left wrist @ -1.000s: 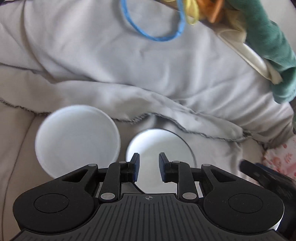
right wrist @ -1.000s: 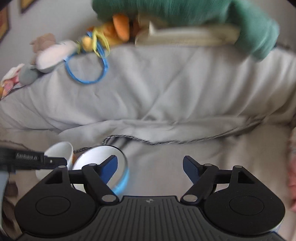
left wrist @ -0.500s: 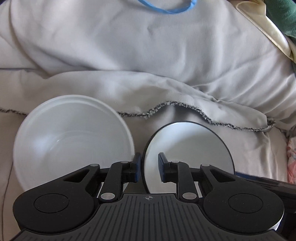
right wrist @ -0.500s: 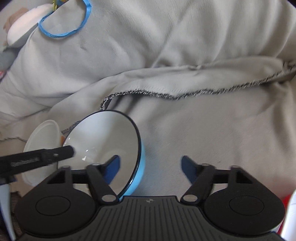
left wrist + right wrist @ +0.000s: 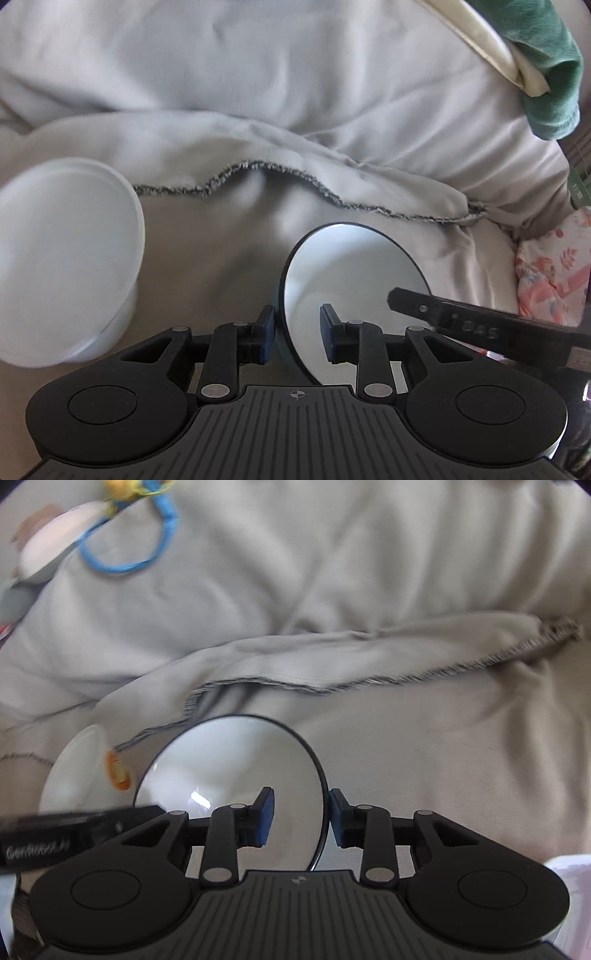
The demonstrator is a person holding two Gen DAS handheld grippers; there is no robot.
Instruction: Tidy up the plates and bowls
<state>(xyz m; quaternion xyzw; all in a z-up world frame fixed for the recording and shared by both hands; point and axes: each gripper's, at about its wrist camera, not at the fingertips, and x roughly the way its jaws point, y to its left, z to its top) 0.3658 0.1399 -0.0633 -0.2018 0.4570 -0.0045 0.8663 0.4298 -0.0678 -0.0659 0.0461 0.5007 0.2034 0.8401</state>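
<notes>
A dark-rimmed bowl (image 5: 354, 280), white inside and blue outside, lies tilted on a grey blanket (image 5: 295, 92). My left gripper (image 5: 297, 332) straddles its left rim. Its jaws are opening, and a gap shows between the inner pad and the rim. In the right wrist view the same bowl (image 5: 229, 771) has its right rim between the pads of my right gripper (image 5: 301, 818). Those jaws are closing; the outer pad is at the rim and the inner pad stands off it. A plain white bowl (image 5: 62, 258) sits to the left, seen edge-on as the white bowl (image 5: 74, 771) in the right view.
The blanket's hemmed fold (image 5: 332, 686) runs across behind the bowls. A blue ring (image 5: 125, 554) and a plush toy (image 5: 48, 550) lie far back left. A green cloth (image 5: 546, 74) and a floral cloth (image 5: 550, 273) are on the right.
Both grippers have come down close to the dark-rimmed bowl. The right jaws have narrowed from wide apart to around its right rim. The left jaws have widened a little at its left rim.
</notes>
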